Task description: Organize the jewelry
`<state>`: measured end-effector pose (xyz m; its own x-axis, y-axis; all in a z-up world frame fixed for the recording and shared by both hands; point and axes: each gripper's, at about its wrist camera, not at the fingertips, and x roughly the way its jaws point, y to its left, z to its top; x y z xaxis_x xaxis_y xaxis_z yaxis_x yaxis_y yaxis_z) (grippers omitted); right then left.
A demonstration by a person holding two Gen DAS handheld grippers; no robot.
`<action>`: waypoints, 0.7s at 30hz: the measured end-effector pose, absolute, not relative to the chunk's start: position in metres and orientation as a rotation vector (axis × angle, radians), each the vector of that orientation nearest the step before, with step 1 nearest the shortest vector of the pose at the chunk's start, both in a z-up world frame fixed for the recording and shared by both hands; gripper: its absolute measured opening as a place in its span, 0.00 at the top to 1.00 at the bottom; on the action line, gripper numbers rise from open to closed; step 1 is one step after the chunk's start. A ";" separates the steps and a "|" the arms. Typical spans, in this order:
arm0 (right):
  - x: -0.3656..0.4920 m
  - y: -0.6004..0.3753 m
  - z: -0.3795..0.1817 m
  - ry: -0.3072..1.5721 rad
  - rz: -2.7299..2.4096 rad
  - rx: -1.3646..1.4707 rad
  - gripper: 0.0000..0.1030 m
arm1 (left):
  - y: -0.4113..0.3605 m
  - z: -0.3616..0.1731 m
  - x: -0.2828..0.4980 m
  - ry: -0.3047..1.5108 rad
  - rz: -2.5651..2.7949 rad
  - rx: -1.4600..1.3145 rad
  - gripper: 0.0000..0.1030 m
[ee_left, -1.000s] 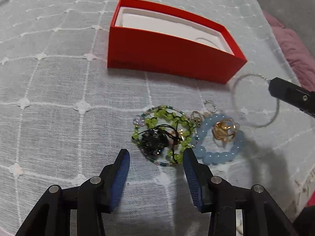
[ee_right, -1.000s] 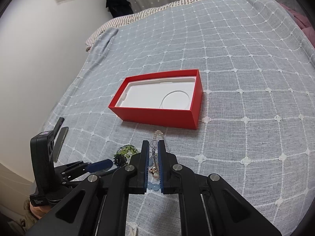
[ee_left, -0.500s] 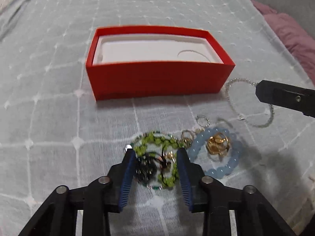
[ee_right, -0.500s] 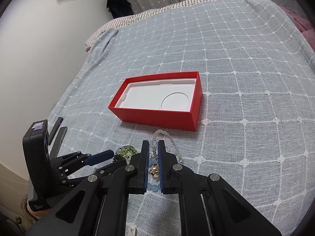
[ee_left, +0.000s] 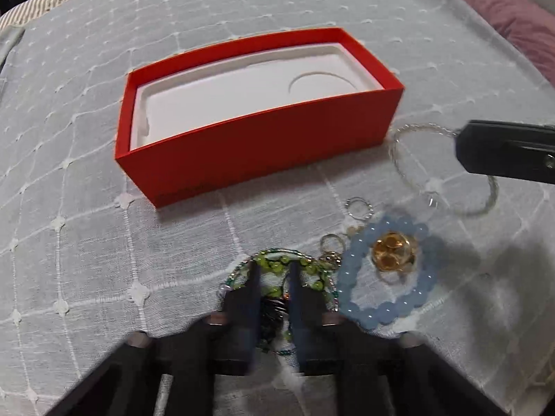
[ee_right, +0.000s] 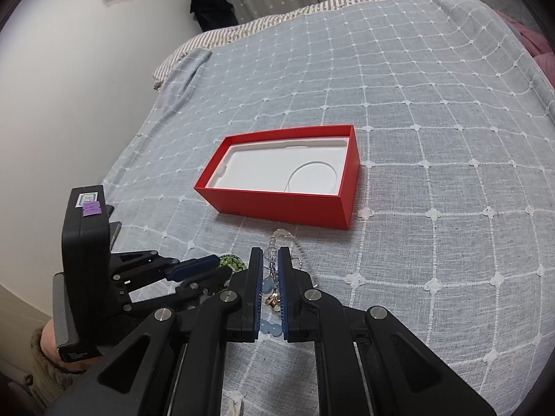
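Note:
An open red box with a white moulded insert lies on the grey checked bedspread; it also shows in the right wrist view. In front of it lies a cluster: a green bead bracelet, a dark charm piece, a pale blue bead bracelet, a gold ring, small silver rings. My left gripper is down in the green bracelet, narrowed around the dark piece and green beads. My right gripper is shut on a clear bead bracelet.
The bedspread stretches far behind and right of the box. A pink cloth lies at the right edge. A wall runs along the bed's left side. The left gripper body stands just left of my right gripper.
My left gripper has moved forward and down into the green bracelet, its jaws closing from wide open to a narrow gap. My right gripper has stayed shut on the clear bracelet.

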<state>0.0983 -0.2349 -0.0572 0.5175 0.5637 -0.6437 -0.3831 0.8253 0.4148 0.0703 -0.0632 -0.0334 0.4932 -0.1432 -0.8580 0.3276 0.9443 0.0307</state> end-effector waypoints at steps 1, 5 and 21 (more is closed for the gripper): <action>0.098 -0.235 -0.057 0.853 0.576 0.235 0.92 | -0.060 -0.030 0.070 1.013 -0.300 0.177 1.00; 0.098 -0.238 -0.055 0.847 0.580 0.245 0.92 | -0.047 -0.018 0.072 1.003 -0.341 0.049 1.00; 0.099 -0.242 -0.058 0.859 0.580 0.267 0.92 | -0.053 -0.020 0.061 0.989 -0.372 0.204 0.49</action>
<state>0.0993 -0.2421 -0.0581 0.5125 0.5794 -0.6337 -0.3716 0.8150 0.4447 0.0606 -0.0533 -0.0201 0.4940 -0.2125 -0.8431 0.3953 0.9185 0.0002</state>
